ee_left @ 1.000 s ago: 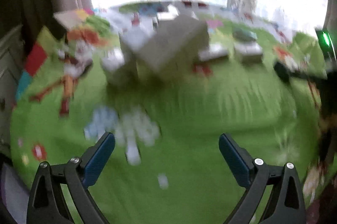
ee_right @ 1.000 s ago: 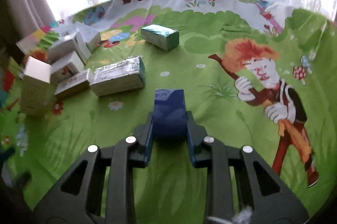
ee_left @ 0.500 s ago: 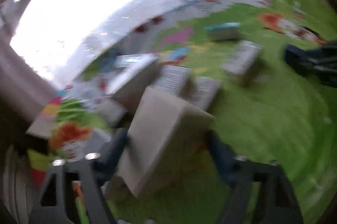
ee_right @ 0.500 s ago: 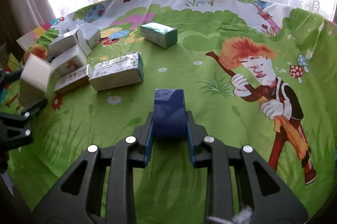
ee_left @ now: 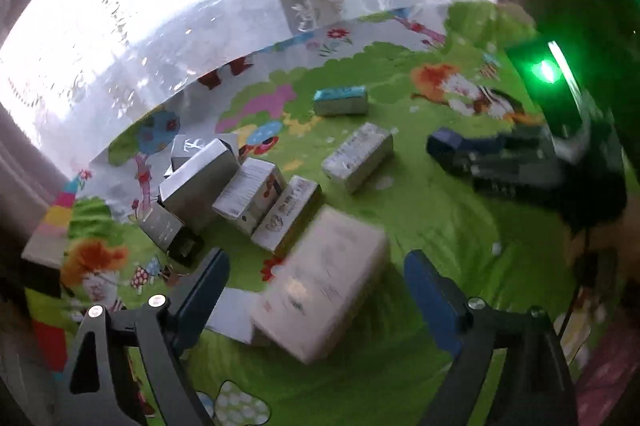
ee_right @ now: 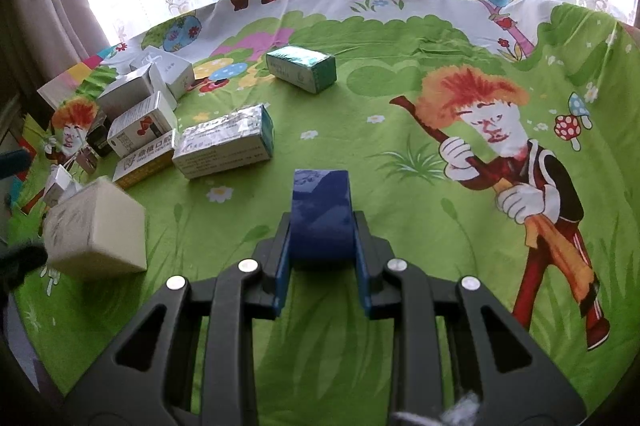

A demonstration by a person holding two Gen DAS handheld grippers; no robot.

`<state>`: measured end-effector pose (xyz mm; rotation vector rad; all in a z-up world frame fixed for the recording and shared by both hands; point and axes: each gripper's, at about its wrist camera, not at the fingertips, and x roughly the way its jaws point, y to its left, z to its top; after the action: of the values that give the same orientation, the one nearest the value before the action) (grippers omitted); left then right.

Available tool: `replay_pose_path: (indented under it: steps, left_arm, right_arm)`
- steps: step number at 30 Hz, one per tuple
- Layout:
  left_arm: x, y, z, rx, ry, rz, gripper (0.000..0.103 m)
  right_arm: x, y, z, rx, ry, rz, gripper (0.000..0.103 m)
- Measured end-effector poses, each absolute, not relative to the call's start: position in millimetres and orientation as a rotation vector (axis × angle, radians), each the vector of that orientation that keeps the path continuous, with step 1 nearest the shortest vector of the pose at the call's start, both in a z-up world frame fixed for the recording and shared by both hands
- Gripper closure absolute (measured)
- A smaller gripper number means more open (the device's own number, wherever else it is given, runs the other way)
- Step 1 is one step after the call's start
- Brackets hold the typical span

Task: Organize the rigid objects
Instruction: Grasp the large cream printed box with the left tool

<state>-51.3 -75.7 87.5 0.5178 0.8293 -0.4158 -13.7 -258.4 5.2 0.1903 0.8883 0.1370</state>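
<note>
My left claw has just been opening wide around the big white box low in the frame, while my right claw squeezes a blue box.

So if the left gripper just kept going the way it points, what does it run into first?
Most likely the big white box, lying between the open fingers of the left gripper, whose jaws have just been opening. Its depth is unclear in the blur.
</note>
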Motion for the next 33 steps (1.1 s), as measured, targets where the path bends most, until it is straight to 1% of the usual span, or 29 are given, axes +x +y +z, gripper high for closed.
replay_pose_path:
  steps: [6, 10, 11, 12, 13, 14, 15, 19, 21, 22, 23, 24, 26, 30, 33]
  left_arm:
    - [-51.2, -75.5, 61.2, 0.590, 0.861, -0.466, 0.013]
    - [-25.3, -68.9, 32.1, 0.624, 0.916, -0.459, 0.013]
    - [-21.6, -66.4, 26.9, 0.619, 0.931, -0.450, 0.010]
    - [-19.1, -64.6, 22.9, 0.612, 0.910, -0.433, 0.012]
    - [-16.2, -61.3, 24.2, 0.539, 0.936, -0.458, 0.018]
    - [-11.9, -57.5, 24.4, 0.430, 1.004, -0.502, 0.044]
    - [-8.7, -53.3, 24.5, 0.303, 1.068, -0.529, 0.050]
    - [-40.4, -54.0, 30.5, 0.067, 1.162, -0.293, 0.050]
    - [-58.1, -59.9, 33.3, -0.045, 1.171, -0.337, 0.049]
    - [-63.8, -63.5, 34.0, -0.050, 1.150, -0.326, 0.048]
    - [-67.1, -66.5, 36.1, -0.033, 1.114, -0.299, 0.040]
    - [-68.6, -68.0, 37.9, -0.008, 1.070, -0.263, 0.027]
    - [-68.6, -66.7, 37.0, 0.028, 1.018, -0.183, 0.013]
    - [-68.5, -64.7, 20.2, 0.039, 1.011, -0.182, 0.011]
    - [-75.7, -63.7, 16.6, 0.101, 0.945, -0.167, 0.009]
  right_arm:
    - [-14.0, -258.5, 5.1, 0.182, 0.889, 0.132, 0.071]
    - [-14.5, -257.3, 5.6, 0.192, 0.888, 0.132, 0.071]
    - [-14.7, -257.0, 5.6, 0.192, 0.888, 0.132, 0.071]
    - [-14.5, -256.9, 5.6, 0.192, 0.889, 0.132, 0.071]
    - [-14.6, -256.9, 5.9, 0.191, 0.888, 0.132, 0.071]
    - [-14.7, -257.2, 6.0, 0.191, 0.888, 0.132, 0.071]
    - [-14.6, -257.7, 5.9, 0.195, 0.888, 0.134, 0.071]
    - [-14.5, -260.5, 4.8, 0.223, 0.886, 0.143, 0.071]
    - [-14.4, -261.8, 4.6, 0.232, 0.885, 0.147, 0.071]
    - [-14.3, -262.1, 4.7, 0.233, 0.885, 0.148, 0.071]
    - [-14.3, -262.0, 4.5, 0.232, 0.885, 0.147, 0.071]
    - [-14.5, -262.2, 4.8, 0.231, 0.885, 0.147, 0.071]
    - [-14.1, -263.5, 4.5, 0.234, 0.884, 0.148, 0.071]
    - [-14.4, -262.8, 4.5, 0.241, 0.884, 0.150, 0.071]
    - [-14.4, -257.5, 5.4, 0.202, 0.888, 0.134, 0.069]
